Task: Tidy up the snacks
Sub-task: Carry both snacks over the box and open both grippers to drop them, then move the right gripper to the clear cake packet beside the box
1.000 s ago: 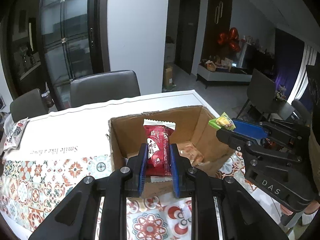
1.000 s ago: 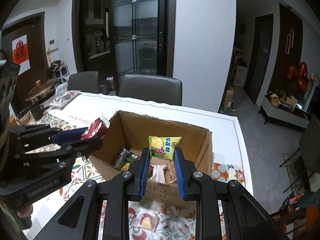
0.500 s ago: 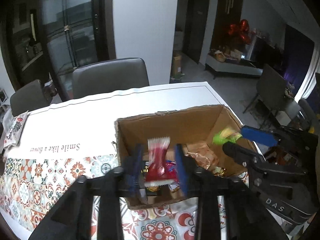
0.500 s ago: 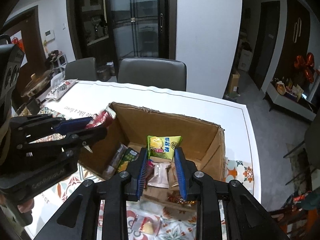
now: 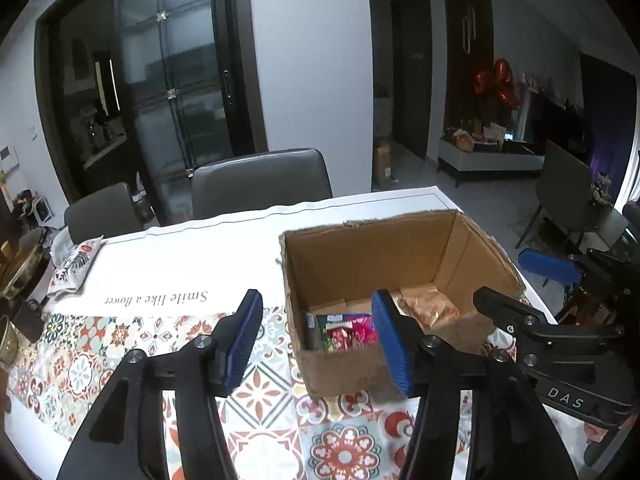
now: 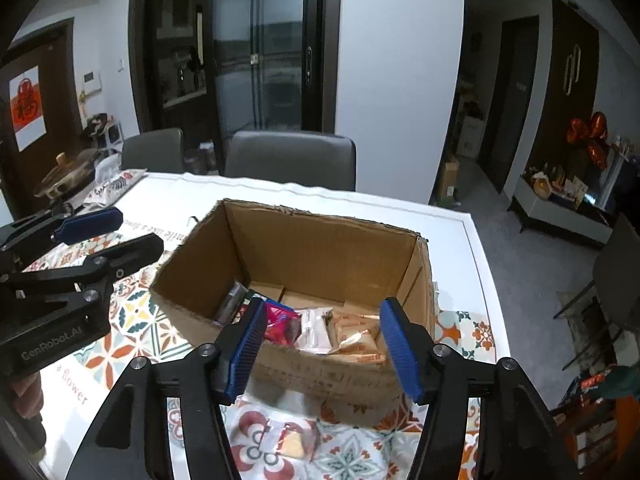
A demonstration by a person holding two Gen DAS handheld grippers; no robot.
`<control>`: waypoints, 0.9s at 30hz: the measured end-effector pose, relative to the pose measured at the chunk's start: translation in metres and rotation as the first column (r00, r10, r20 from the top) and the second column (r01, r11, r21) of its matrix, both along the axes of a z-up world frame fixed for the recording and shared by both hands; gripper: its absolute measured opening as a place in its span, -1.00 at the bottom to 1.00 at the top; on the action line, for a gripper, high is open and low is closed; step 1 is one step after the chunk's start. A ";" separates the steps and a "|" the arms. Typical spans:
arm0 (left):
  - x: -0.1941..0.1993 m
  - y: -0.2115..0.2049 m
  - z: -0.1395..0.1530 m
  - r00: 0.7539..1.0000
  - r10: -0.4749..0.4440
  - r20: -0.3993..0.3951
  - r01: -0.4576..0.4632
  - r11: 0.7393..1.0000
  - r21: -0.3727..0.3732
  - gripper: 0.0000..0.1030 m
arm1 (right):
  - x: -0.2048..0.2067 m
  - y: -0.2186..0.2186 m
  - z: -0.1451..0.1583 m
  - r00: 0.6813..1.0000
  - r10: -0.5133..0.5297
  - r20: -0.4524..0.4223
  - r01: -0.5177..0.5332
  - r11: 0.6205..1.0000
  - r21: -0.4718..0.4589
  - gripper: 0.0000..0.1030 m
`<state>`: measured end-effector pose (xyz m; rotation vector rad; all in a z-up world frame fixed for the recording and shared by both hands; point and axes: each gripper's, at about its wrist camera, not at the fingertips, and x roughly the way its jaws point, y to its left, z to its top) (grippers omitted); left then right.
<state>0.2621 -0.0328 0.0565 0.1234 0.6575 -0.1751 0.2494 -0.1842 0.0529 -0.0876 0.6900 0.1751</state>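
An open cardboard box (image 5: pixel 360 264) (image 6: pixel 312 248) stands on the table and holds several snack packets: red and green ones (image 5: pixel 346 334), a red one (image 6: pixel 280 322), and pale biscuit packs (image 6: pixel 352 334) (image 5: pixel 430 306). My left gripper (image 5: pixel 318 342) is open and empty, above the box's near left corner. My right gripper (image 6: pixel 324 346) is open and empty, above the box's near wall. Each gripper shows in the other's view, the right (image 5: pixel 560 320) and the left (image 6: pixel 68 256).
A small wrapped snack (image 6: pixel 286 442) lies on the patterned tablecloth (image 5: pixel 100 360) in front of the box. A white packet (image 5: pixel 74 266) lies at the table's far left. Grey chairs (image 5: pixel 260 182) stand behind the table. A pot (image 6: pixel 66 172) sits at far left.
Both grippers opened. The red packet left my left gripper and the yellow-green packet left my right one; both dropped into the box. Both grippers drew back a little.
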 end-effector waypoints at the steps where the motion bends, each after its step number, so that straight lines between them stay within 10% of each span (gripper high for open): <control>1: -0.004 0.001 -0.001 1.000 0.004 0.004 -0.004 1.000 -0.003 0.12 | -0.004 0.000 0.000 1.000 -0.002 0.008 0.002 1.000 0.005 0.21; 27: -0.062 0.025 -0.089 0.990 0.100 -0.103 -0.104 0.994 -0.031 0.40 | -0.063 0.015 -0.081 0.999 -0.033 -0.043 0.035 0.999 0.037 0.54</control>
